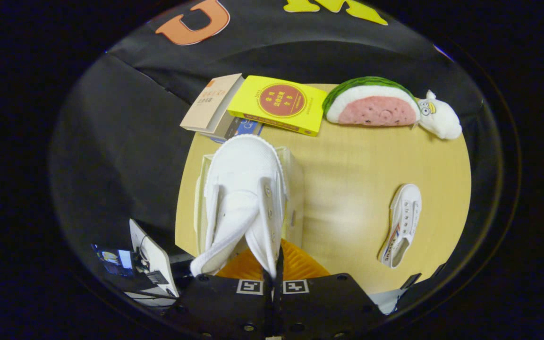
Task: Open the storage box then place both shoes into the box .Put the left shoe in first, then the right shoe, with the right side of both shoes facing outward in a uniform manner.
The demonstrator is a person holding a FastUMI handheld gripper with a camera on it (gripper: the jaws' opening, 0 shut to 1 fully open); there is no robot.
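I've got a white shoe (pixel 243 189) pinched at its collar edge, the gripper (pixel 273 278) with its two fingers pressed together on the canvas at the bottom centre of the frame, and the shoe hangs toe-away from me, filling the middle left. Under it sits the storage box (pixel 295 189), pale walls showing on either side of the shoe, and I read it as open, though the shoe hides most of the inside. So this is the first placement as I judge it: the held shoe going in, while the other shoe (pixel 402 224) waits on its side on the wooden table (pixel 347 189), lower right, well apart from the box. Along the top of the frame lie a yellow book (pixel 279 104), a beige book (pixel 210 104) beside it, and a watermelon plush (pixel 371 104) touching a small white plush toy (pixel 439 118). Next I need to lower straight down, keep the shoe between the walls, turn it so its right side faces outward, then release. The risk I see is the toe catching the far wall.
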